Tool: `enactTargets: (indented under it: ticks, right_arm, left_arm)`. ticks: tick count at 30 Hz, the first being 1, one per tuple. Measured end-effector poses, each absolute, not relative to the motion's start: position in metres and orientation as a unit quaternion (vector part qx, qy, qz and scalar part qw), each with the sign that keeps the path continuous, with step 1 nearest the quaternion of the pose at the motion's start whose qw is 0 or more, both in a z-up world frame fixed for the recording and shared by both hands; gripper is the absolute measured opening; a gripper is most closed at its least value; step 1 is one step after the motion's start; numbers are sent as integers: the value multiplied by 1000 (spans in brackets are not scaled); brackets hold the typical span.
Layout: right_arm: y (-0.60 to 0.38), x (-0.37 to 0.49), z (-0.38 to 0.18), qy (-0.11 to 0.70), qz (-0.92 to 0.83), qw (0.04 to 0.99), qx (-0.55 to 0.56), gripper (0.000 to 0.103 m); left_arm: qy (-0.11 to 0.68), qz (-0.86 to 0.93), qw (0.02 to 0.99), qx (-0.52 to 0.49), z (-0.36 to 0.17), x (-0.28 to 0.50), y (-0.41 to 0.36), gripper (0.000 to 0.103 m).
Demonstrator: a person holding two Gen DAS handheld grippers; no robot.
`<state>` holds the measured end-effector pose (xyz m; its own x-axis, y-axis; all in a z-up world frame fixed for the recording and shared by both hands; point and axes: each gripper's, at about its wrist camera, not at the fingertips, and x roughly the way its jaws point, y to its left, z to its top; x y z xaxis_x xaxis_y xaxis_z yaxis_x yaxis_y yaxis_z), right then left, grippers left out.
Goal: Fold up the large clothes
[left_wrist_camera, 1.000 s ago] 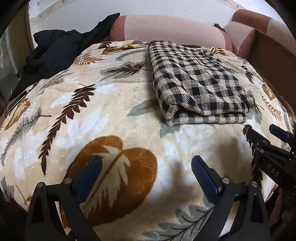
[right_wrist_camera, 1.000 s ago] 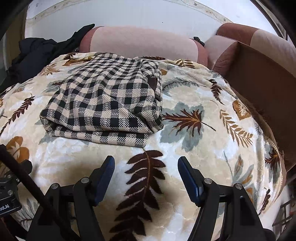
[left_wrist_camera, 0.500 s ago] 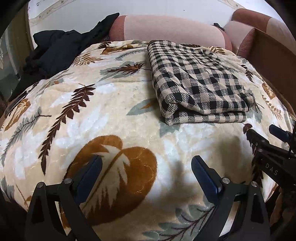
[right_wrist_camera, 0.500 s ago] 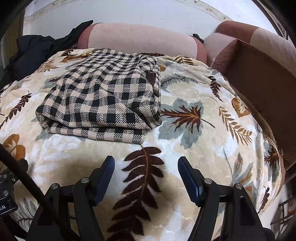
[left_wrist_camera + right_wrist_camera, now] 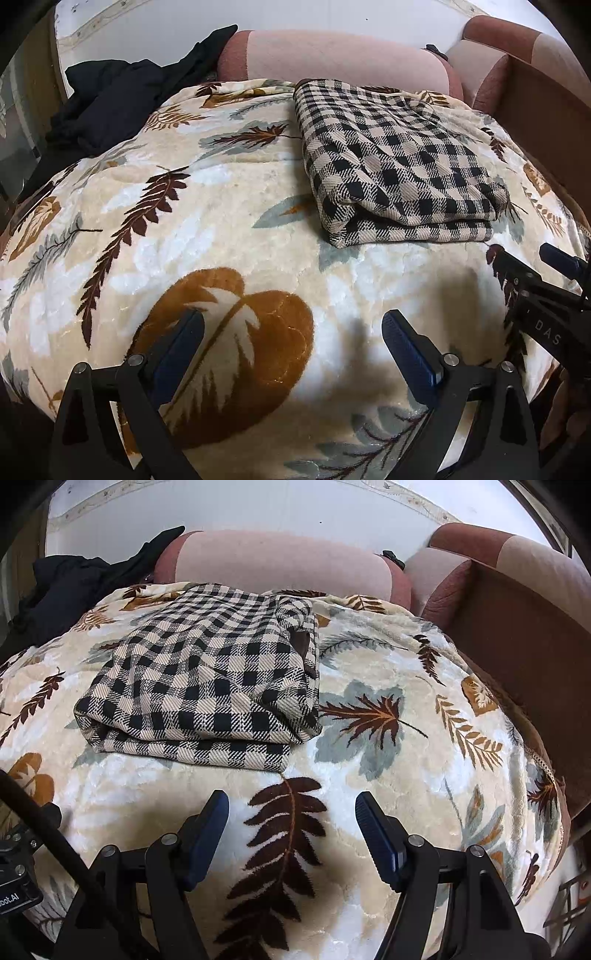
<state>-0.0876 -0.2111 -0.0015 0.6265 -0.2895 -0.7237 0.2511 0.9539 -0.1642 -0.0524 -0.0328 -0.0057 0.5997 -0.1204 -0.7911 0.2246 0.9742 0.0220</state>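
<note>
A black-and-beige checked garment (image 5: 391, 162) lies folded into a thick rectangle on the leaf-patterned blanket (image 5: 207, 229); it also shows in the right wrist view (image 5: 207, 679). My left gripper (image 5: 291, 325) is open and empty, low over the blanket, in front and to the left of the garment. My right gripper (image 5: 291, 805) is open and empty, just in front of the garment's near right corner. The right gripper's fingers (image 5: 517, 273) show at the right edge of the left wrist view.
A black garment (image 5: 118, 99) is heaped at the back left. Pink and brown cushions (image 5: 340, 55) line the back. A brown sofa arm (image 5: 517, 635) runs along the right. The blanket (image 5: 406, 738) drops off at the near edge.
The right wrist view has shifted slightly: the garment now sits a little nearer and more to the right in it. The left gripper has barely moved. Both grippers stay open.
</note>
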Motion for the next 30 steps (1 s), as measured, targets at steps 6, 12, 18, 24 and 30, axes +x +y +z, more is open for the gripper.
enactTargets:
  ticks: [6,12,18,24,30]
  right_arm:
    - [-210,-89,0,402,-148,903,-24,76]
    - [-208,-90,2,396,-142,907,-24,76]
    - [-206,-89,1,396,-138,907,-28,77]
    - [-206,-90,2,392,-134,910,-27,77]
    - [-205,-90,1,389,-130,911,-33,77]
  left_arm:
    - [441,-96,890,57,-8,-52,-34,96]
    - [446,-97,888,53,-10,-50,-33,96]
    - [447,-97,888,51,-10,-50,-32,96]
    - [452,-97,885,49,-13,-51,-33,96]
    - [451,-99,886,50,-13,-51,-33,96]
